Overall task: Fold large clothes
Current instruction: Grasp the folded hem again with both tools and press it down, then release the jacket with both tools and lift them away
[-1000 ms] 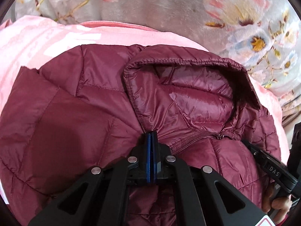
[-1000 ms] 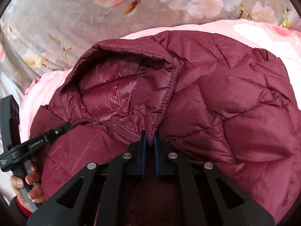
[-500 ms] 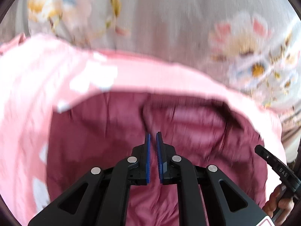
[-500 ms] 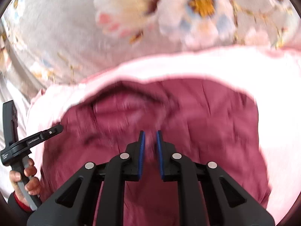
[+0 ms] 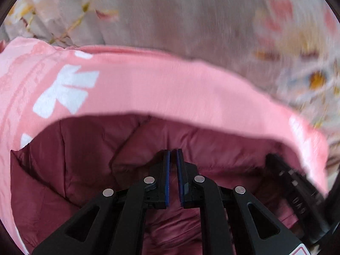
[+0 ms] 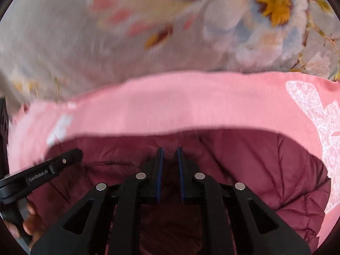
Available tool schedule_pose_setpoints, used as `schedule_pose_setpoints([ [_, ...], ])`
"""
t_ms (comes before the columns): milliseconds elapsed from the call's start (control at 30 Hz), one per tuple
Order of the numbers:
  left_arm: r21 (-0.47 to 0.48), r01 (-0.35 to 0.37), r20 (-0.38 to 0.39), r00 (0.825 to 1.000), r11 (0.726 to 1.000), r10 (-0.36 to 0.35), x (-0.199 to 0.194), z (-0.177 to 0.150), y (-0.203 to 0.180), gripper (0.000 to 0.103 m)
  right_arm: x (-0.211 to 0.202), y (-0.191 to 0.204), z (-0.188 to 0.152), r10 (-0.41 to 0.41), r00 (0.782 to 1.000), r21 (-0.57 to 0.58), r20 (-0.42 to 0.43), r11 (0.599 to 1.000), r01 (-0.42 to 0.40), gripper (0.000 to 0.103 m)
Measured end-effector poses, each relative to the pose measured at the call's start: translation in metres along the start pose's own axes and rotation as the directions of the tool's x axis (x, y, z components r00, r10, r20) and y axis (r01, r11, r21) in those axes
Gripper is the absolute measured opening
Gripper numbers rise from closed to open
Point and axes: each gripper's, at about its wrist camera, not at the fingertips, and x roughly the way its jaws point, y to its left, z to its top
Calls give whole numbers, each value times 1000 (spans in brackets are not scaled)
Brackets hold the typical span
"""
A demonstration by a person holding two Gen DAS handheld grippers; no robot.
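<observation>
Here we see our left hand-held gripper [image 5: 173,155] and right hand-held gripper [image 6: 169,153] each slightly spread, pinching nothing, poised over the maroon puffer jacket [image 5: 85,159]. The jacket lies on a pink garment [image 5: 159,89] toward twelve o'clock. Beyond that spreads the floral bedcover [image 6: 63,42].

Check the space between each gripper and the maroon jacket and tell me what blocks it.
Nothing visible does. The left gripper and right gripper both hang just above the maroon jacket, jaws slightly apart and empty. Only the pink garment lies beyond it, on the floral cover.
</observation>
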Motion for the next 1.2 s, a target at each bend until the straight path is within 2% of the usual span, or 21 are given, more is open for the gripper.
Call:
schedule_pose_setpoints([
  [100, 18, 0, -25, 1000, 1000, 0, 12, -17, 12, 9, 6, -2, -15, -28, 1000, -63, 6, 998, 28, 7],
  [267, -2, 47, 31, 998, 999, -47, 15, -29, 28, 8, 9, 1, -26, -43, 998, -84, 46, 995, 47, 7],
  [400, 56, -14, 86, 996, 998, 9, 14, -38, 17, 7, 13, 7, -29, -68, 996, -104, 59, 992, 74, 7],
  [633, 124, -116, 113, 988, 985, 103, 16, -39, 0, 8, 13, 9, -29, -83, 995, -119, 64, 989, 90, 8],
  [1200, 134, -133, 114, 986, 982, 118, 21, -35, -6, 7, 14, 3, -28, -40, 998, -85, 49, 995, 44, 8],
])
